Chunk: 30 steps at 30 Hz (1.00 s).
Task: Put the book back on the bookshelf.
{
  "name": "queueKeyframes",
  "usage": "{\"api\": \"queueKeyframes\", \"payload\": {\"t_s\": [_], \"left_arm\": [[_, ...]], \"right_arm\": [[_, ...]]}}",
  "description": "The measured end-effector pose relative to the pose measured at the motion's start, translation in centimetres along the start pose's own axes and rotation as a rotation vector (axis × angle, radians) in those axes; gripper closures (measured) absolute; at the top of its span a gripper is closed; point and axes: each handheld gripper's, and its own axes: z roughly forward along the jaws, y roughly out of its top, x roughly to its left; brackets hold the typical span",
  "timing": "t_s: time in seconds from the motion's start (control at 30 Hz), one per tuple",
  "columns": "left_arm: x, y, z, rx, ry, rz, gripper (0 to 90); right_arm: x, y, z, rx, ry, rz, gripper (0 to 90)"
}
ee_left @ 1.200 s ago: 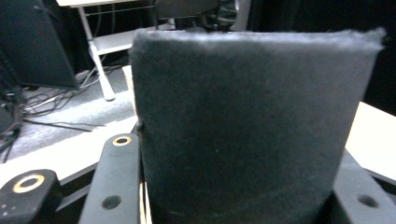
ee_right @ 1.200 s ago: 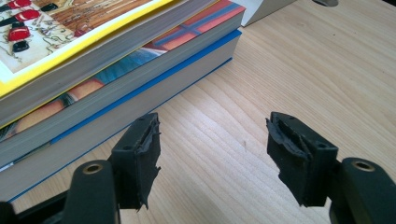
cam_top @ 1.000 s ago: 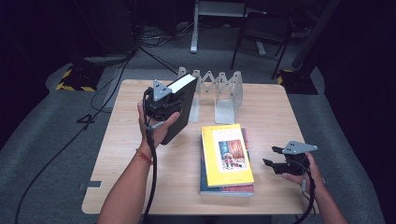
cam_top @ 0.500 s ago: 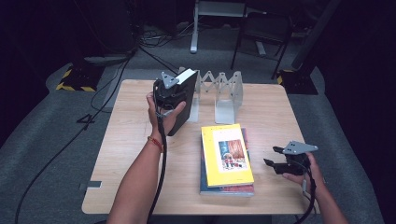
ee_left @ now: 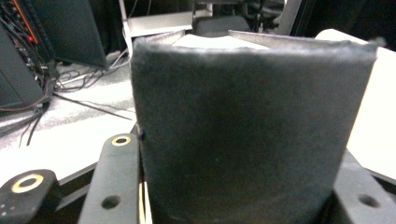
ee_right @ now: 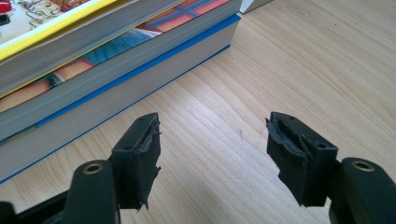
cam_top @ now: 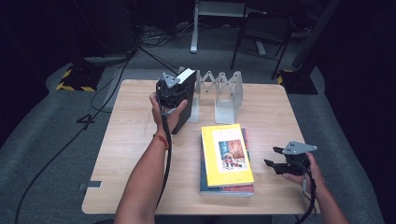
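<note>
Between the tool's jaws, thick black book.

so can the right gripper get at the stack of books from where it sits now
Probably yes. The right gripper rests on the table just right of the stack of books, jaws open and empty, with bare wood between it and the stack's edge. The left gripper is far off, clamped on a black book.

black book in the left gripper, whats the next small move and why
Probably ease the black book the last bit to the right, into the first slot of the metal rack, then open the jaws. The left gripper holds it upright by the spine at the rack's left end, while the right gripper rests open by the stacked books.
</note>
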Motion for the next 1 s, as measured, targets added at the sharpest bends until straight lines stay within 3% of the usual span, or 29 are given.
{"api": "queueKeyframes", "payload": {"t_s": [0.33, 0.4, 0.53, 0.63, 1.0], "left_arm": [[0.6, -0.8, -1.5, 0.017, -0.046, 0.011, 50.5], [0.8, -1.1, -2.1, 0.031, -0.049, 0.036, 50.5], [1.0, -1.7, -2.7, 0.043, -0.061, 0.049, 50.3], [1.4, -2.2, -3.0, 0.048, -0.078, 0.027, 49.9], [1.3, -1.6, -3.0, 0.062, -0.085, 0.069, 47.6]], "right_arm": [[0.0, 0.0, 0.1, 0.001, 0.019, 0.009, 35.2], [0.1, 0.0, 0.1, 0.004, 0.021, 0.005, 35.1], [0.1, 0.0, 0.3, 0.009, 0.023, 0.001, 35.1], [0.2, 0.1, 0.3, 0.009, 0.025, 0.001, 35.0], [0.2, 0.0, 0.3, 0.017, 0.025, -0.001, 34.8]]}}
